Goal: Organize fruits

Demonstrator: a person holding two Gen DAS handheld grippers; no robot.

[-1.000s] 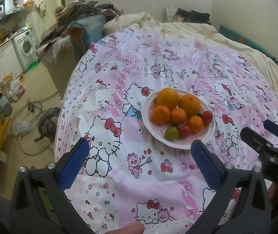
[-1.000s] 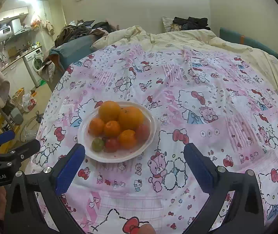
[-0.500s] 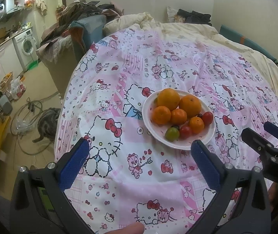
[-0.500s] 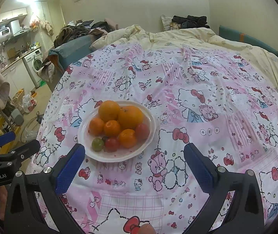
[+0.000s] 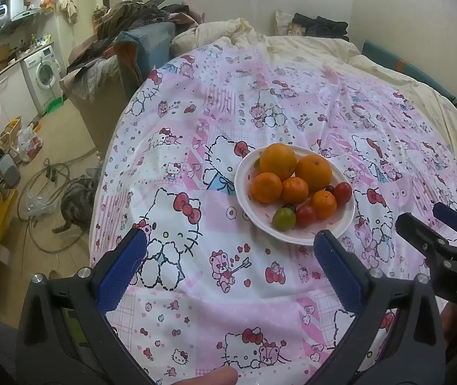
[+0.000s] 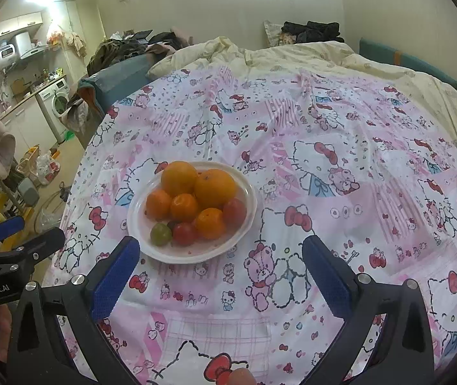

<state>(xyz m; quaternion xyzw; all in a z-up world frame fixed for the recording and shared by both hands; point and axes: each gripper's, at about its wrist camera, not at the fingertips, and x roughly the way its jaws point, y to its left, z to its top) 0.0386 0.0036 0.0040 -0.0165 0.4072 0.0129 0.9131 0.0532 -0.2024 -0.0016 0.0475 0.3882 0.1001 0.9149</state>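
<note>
A white plate [image 5: 245, 173] [image 6: 138, 211] rests on a pink cartoon-print sheet. It holds two large oranges [image 5: 277, 161] [image 6: 179, 178], several small tangerines [image 5: 266, 187] [image 6: 183, 207], red tomatoes [image 5: 306, 215] [image 6: 184, 233] and one green tomato [image 5: 283, 219] [image 6: 160, 233]. My left gripper [image 5: 228, 250] hovers open just short of the plate's near-left side, nothing between its blue pads. My right gripper [image 6: 220, 255] hangs open in front of the plate's near-right rim, also empty. Each gripper shows at the edge of the other's view.
The sheet covers a bed [image 6: 340, 73] with a cream duvet behind. Left of the bed the floor holds a washing machine [image 5: 44, 70], cables, bags and a grey cat [image 5: 76, 197]. A clothes-piled sofa [image 5: 132, 41] stands at the back left.
Both grippers have barely shifted; the plate sits very slightly closer in both views. Jaws stay open and the fruit has not moved.
</note>
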